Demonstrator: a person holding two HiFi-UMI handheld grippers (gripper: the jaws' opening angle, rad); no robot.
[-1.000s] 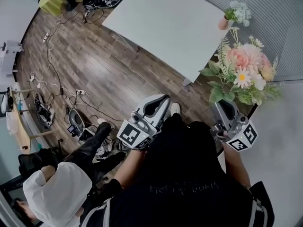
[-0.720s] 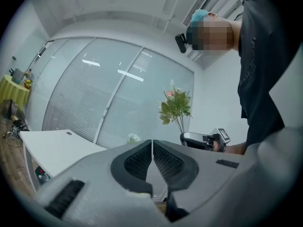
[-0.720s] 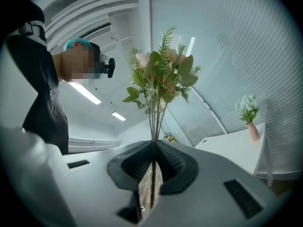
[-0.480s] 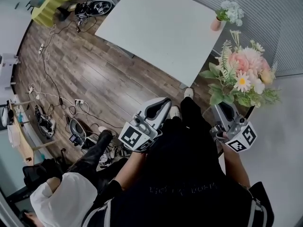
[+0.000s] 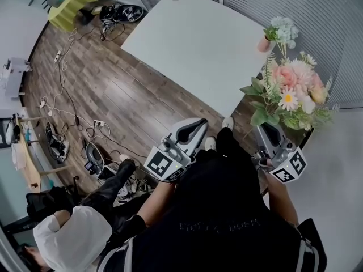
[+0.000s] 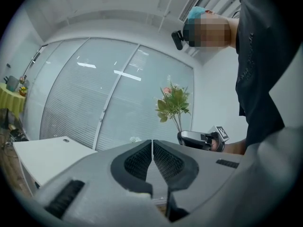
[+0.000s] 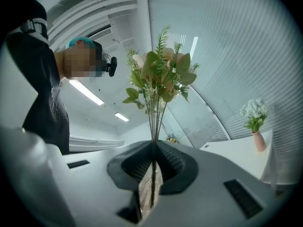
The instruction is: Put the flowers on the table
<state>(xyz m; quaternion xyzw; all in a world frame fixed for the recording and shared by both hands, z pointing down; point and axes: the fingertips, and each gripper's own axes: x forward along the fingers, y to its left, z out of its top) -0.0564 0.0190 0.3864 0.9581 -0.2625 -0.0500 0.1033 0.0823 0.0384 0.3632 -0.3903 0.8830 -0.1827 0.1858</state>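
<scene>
A bouquet of pink, white and yellow flowers [image 5: 290, 92] with green leaves stands upright above my right gripper [image 5: 266, 127], which is shut on its thin stems. In the right gripper view the stems run up from between the jaws [image 7: 152, 145] to the bouquet [image 7: 161, 74]. My left gripper [image 5: 194, 126] is shut and holds nothing; its jaws [image 6: 152, 143] meet in the left gripper view. The white table [image 5: 193, 38] lies ahead, over the wooden floor. The bouquet hangs beside the table's near right corner, off the tabletop.
A small pink vase of pale flowers [image 5: 266, 41] stands at the table's right edge. Cables and power strips [image 5: 68, 103] litter the wooden floor at left. A person in white [image 5: 71, 237] crouches at lower left. A blinds-covered glass wall [image 5: 317, 16] runs behind the table.
The person holding me has stepped towards the table, whose near corner now sits lower in the head view. Both grippers keep their poses, and the bouquet stays in the right one.
</scene>
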